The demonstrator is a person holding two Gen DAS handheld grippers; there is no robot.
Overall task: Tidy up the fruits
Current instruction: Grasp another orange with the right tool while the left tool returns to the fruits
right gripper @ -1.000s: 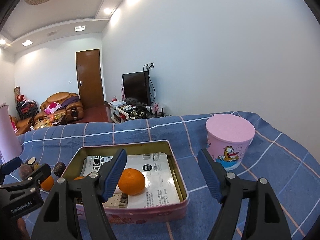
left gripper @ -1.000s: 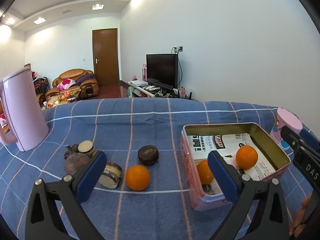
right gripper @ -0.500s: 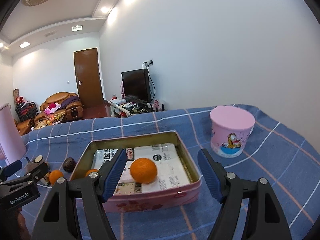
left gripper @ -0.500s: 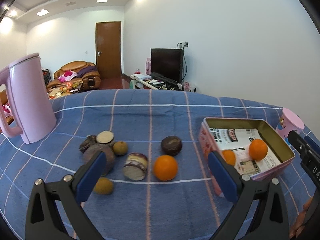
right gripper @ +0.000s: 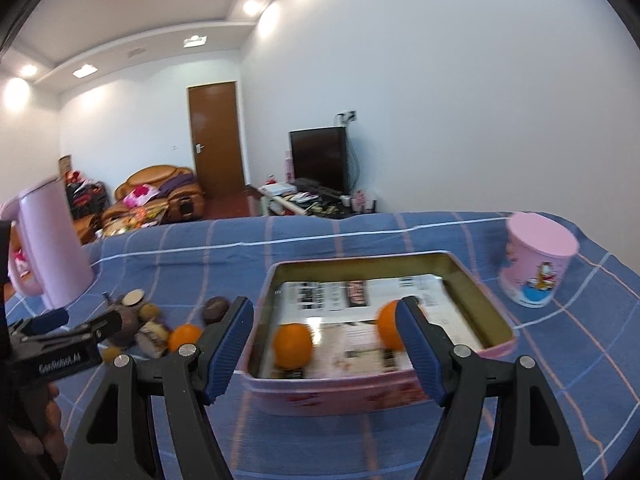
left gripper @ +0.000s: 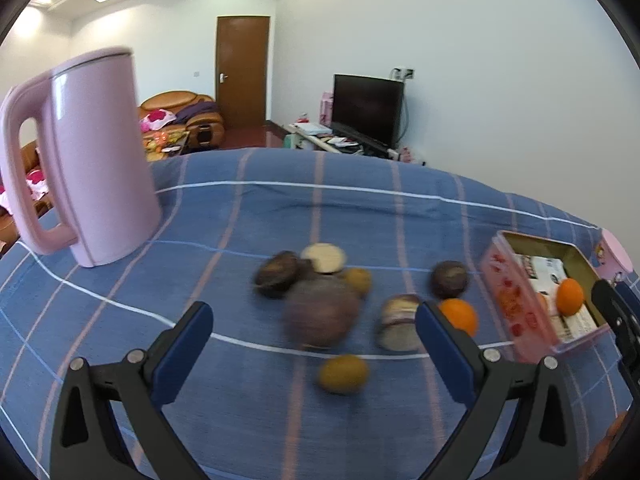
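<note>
From the left wrist camera, the left gripper (left gripper: 312,332) hangs over the blue checked tablecloth (left gripper: 280,216) with its fingers spread wide and nothing between them. Ahead of it lies a loose cluster of fruit still on the cloth: a large dark round fruit (left gripper: 320,316), two smaller dark ones behind it (left gripper: 276,278) and to the right (left gripper: 449,279), two cut halves showing pale flesh (left gripper: 323,257) (left gripper: 398,322), two small yellow-brown fruits (left gripper: 343,373) (left gripper: 359,280), and one orange on the cloth (left gripper: 459,316) just outside the pink tin (left gripper: 508,296). The view is blurred, so the kinds of dark fruit cannot be told. A pink kettle (left gripper: 88,160) stands at the far left, well apart from the fruit.

From the right wrist camera, the right gripper (right gripper: 326,344) hovers in front of the same tin (right gripper: 340,392), its fingers also held apart and empty. Inside the tin, on printed paper, sit two oranges: one near the front left (right gripper: 292,345) and one partly hidden behind the right finger (right gripper: 386,326). A pink cartoon cup (right gripper: 538,264) stands to the tin's right. The left gripper shows at the left edge, beside the loose pile.

As a judgement, sorting is under way: two oranges are in, one orange and all the other fruit remain outside.
</note>
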